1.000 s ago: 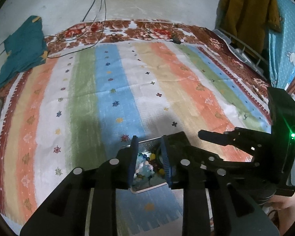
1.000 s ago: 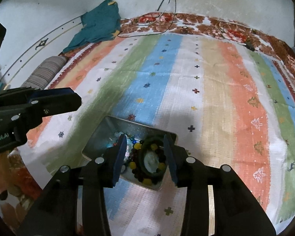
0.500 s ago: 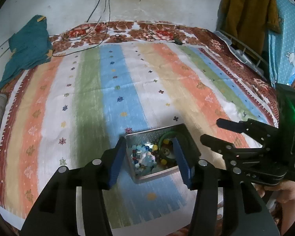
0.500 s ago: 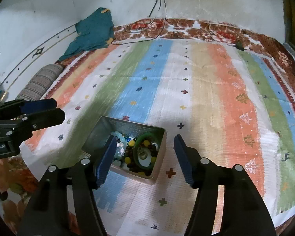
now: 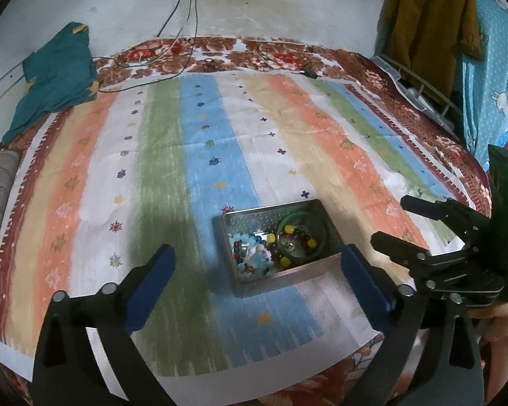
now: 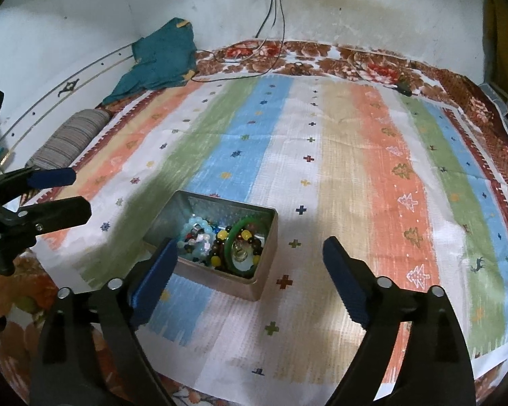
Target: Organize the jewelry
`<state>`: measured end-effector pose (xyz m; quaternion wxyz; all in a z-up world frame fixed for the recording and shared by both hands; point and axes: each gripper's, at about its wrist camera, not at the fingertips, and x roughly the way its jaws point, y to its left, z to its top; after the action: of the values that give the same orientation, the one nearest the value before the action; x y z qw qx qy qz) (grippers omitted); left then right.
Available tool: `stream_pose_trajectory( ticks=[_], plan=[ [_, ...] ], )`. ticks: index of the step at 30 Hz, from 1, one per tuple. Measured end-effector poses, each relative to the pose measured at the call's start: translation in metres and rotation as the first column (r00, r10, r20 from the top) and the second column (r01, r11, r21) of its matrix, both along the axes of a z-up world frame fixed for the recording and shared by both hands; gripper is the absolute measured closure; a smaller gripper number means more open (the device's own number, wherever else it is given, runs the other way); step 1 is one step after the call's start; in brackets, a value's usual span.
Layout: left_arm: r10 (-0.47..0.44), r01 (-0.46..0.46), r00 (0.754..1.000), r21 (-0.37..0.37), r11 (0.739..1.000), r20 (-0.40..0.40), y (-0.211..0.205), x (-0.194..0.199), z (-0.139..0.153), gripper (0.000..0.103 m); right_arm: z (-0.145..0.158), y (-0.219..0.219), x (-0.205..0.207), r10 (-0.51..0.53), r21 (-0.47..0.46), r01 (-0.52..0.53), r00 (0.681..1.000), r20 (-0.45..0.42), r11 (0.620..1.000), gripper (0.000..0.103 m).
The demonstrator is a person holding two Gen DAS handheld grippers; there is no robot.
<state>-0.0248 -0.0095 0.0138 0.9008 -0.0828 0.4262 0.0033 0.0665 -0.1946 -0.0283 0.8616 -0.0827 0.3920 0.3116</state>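
Observation:
An open metal tin (image 5: 288,275) sits on the striped mat, filled with a green bangle (image 5: 298,215) and mixed bead bracelets (image 5: 250,257). My left gripper (image 5: 255,253) hovers on the near side of the tin, its jaws opening wide with nothing held. In the right wrist view the same tin (image 6: 220,280) shows the bangle (image 6: 232,237) at its right end. My right gripper (image 6: 249,245) also hangs short of the tin, jaws opening and empty. Each gripper shows in the other's view: the right gripper (image 5: 389,220) at the right edge, the left gripper (image 6: 79,193) at the left edge.
The striped mat (image 5: 220,135) covers a floral bedspread. A teal cloth (image 5: 54,77) lies at the far left corner, with a striped bolster (image 6: 67,138) nearby. Cables (image 5: 186,10) run down the far wall. A mustard garment (image 5: 430,17) hangs at the right. A hand (image 5: 501,318) grips the right tool.
Both grippers' jaws have spread from nearly shut to wide apart, and both have drawn back from the tin. The tin and its jewelry stay where they were.

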Motion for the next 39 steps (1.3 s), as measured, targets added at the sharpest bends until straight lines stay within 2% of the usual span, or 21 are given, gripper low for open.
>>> stream_pose_trajectory(
  ticks=[23,29,39],
  plan=[
    [-0.005,0.004,1.0,0.073,0.997,0.019,-0.013,-0.021,-0.003,0.006,0.001,-0.012,-0.019,0.006,0.027,-0.007,1.0,0.016,1.0,0.011],
    [0.006,-0.007,1.0,0.045,0.999,0.014,-0.012,-0.02,-0.004,0.006,0.002,-0.014,-0.025,0.01,0.024,-0.01,1.0,0.017,1.0,0.011],
    [0.019,-0.019,1.0,0.097,0.995,0.001,-0.017,-0.02,-0.006,0.006,0.003,-0.02,-0.028,-0.005,0.026,0.005,1.0,0.025,1.0,0.009]
  ],
)
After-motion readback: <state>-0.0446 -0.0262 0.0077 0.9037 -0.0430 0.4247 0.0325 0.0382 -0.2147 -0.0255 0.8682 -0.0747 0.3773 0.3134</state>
